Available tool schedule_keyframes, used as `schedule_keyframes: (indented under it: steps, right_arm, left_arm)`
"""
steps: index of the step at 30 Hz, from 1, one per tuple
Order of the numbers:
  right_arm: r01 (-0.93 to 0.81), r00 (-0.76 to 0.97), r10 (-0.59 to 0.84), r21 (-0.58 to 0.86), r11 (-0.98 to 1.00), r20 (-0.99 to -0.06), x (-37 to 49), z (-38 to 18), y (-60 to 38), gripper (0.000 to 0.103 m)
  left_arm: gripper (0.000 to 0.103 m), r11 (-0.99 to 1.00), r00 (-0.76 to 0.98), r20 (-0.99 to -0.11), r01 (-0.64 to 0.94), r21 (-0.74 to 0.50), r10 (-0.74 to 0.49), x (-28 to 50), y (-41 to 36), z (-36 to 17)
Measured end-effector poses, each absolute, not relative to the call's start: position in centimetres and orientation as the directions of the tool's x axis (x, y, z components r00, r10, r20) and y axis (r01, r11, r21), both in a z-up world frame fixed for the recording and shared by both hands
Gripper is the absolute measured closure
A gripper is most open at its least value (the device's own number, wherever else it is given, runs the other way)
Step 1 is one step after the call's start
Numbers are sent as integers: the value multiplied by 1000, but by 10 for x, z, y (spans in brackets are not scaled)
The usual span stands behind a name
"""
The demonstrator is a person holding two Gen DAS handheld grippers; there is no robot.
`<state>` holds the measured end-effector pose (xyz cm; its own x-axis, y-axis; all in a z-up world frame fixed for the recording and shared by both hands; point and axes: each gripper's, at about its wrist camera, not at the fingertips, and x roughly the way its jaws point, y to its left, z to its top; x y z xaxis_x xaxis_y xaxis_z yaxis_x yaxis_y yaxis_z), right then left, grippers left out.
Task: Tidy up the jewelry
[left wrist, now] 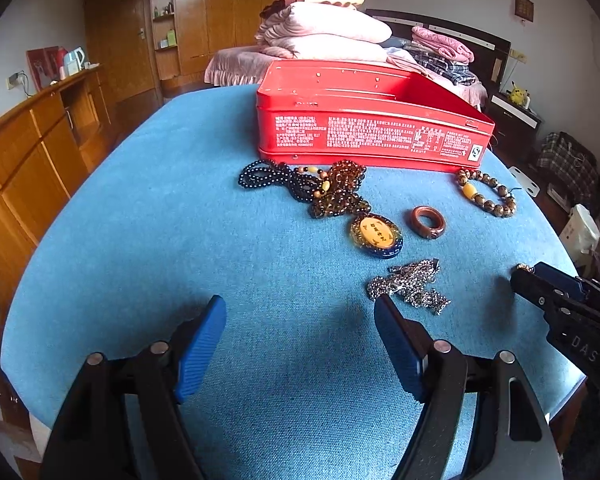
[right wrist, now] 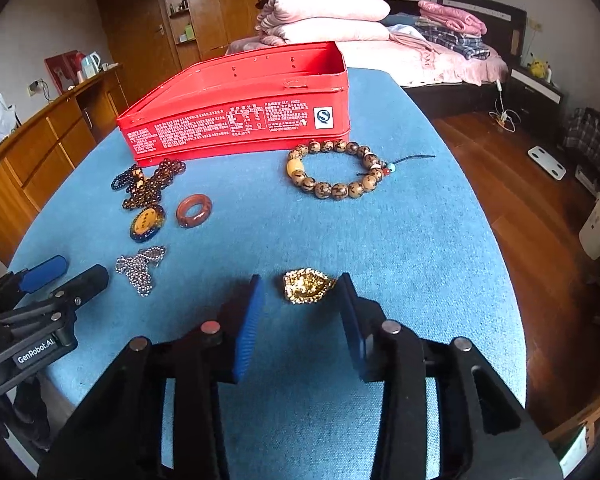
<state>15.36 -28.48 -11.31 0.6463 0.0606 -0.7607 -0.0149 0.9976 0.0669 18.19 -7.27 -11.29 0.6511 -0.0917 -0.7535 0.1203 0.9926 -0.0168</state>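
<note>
Entry, step in hand: I had my right gripper [right wrist: 302, 290] lowered over the gold chain [right wrist: 307, 286], a small heap lying near the table's near edge; the fingers stood either side of it, the right pad close against the heap, the left pad apart from it, so I judged the tongs released, not yet clenched on anything. My left gripper [left wrist: 300, 312] stood released and bare over blue cloth, the silver chain [left wrist: 410, 286] just beside its right finger. Stock still loose on the table [right wrist: 420, 240]: 1 dark bead necklace with oval pendant [left wrist: 376, 236], 1 brown ring [left wrist: 429, 222], 1 wooden bead bracelet [right wrist: 336, 170] next the red tin [right wrist: 236, 116], which stood open toward the far edge. Next move, as I judged it: pinch the gold heap whole, low against the cloth, lest links trail, then carry it over the tin's wall. The right wrist view alone showed the gold chain plainly; in the left view only a glint showed at my right fingertip.
</note>
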Motion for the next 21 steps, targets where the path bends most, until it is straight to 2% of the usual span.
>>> schedule_keyframes:
  steps: [2, 6, 21]
  right_arm:
    - [-16, 649, 56, 61, 998, -759, 154, -113, -284, 69]
    - [-14, 651, 40, 40, 999, -758, 154, -114, -284, 78]
    - [-5, 651, 43, 52, 999, -758, 152, -110, -296, 79]
  left_arm:
    - [28, 992, 646, -758, 123, -21, -96, 183, -74, -114]
    - [28, 991, 644, -759, 130, -16, -96, 184, -77, -116]
    - [28, 983, 623, -770, 179, -33, -140, 193, -98, -115]
